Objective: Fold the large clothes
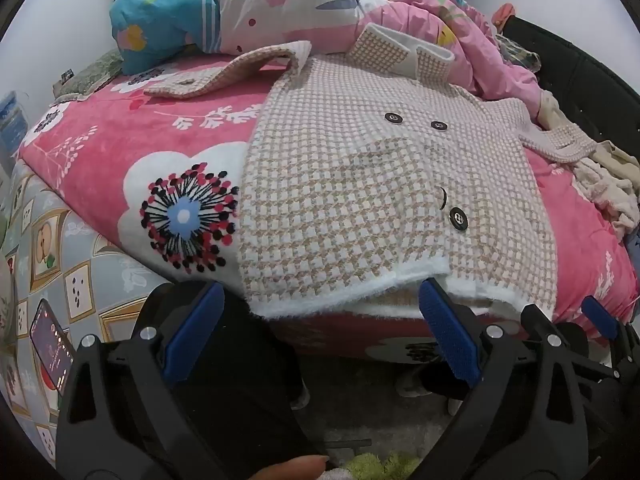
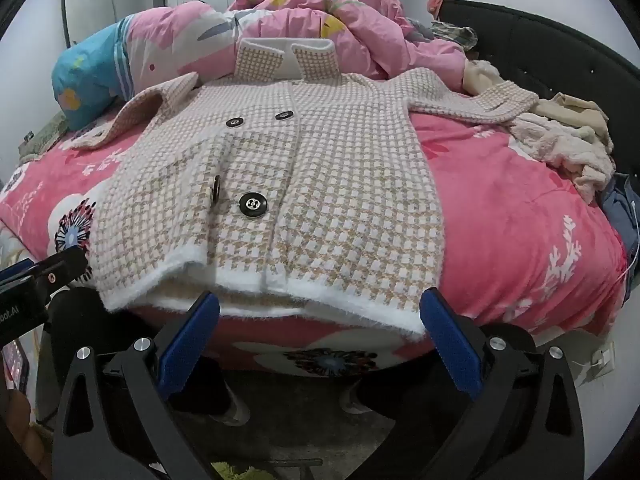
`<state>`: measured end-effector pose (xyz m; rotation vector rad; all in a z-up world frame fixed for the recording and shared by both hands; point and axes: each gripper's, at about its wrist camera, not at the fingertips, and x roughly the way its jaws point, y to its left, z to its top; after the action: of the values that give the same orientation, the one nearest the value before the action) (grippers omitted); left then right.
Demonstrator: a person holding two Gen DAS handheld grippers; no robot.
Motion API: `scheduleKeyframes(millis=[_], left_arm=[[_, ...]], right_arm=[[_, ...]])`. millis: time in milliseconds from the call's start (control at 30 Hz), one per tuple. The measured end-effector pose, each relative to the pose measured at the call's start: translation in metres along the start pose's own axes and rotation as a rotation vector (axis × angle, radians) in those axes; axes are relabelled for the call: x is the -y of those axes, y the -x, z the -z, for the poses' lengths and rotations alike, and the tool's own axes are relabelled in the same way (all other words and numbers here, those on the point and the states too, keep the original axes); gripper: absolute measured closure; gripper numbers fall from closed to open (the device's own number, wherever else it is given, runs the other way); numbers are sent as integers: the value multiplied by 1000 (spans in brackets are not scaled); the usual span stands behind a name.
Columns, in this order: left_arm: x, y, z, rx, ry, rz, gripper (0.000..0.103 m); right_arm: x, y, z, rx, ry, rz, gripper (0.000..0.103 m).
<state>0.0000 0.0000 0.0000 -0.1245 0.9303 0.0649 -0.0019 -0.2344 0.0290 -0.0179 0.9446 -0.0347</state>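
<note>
Pink floral bedspread (image 2: 500, 200) under checked coat (image 2: 320, 184); both hand-held grippers (image 1: 320, 332) (image 2: 320, 332) wide open, empty

Bed (image 2: 500, 216) is carrying everything, covered by a pink floral blanket (image 1: 120, 140). Checked beige-and-white coat (image 2: 300, 184) is lying flat on the blanket, buttoned front up, collar toward the far side, white hem hanging just over the near edge. Pink patterned duvet (image 2: 320, 16) is bunching at the far side behind the collar. Heap of pale clothes (image 2: 560, 148) is lying at the right, beside one sleeve.
</note>
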Motion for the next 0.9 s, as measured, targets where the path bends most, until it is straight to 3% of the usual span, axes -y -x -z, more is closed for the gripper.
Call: scheduleKeyframes(millis=[900], left_arm=[[-5, -2, -4, 1, 3, 3, 9]], right_arm=[[-4, 2, -5, 3, 2, 4, 5]])
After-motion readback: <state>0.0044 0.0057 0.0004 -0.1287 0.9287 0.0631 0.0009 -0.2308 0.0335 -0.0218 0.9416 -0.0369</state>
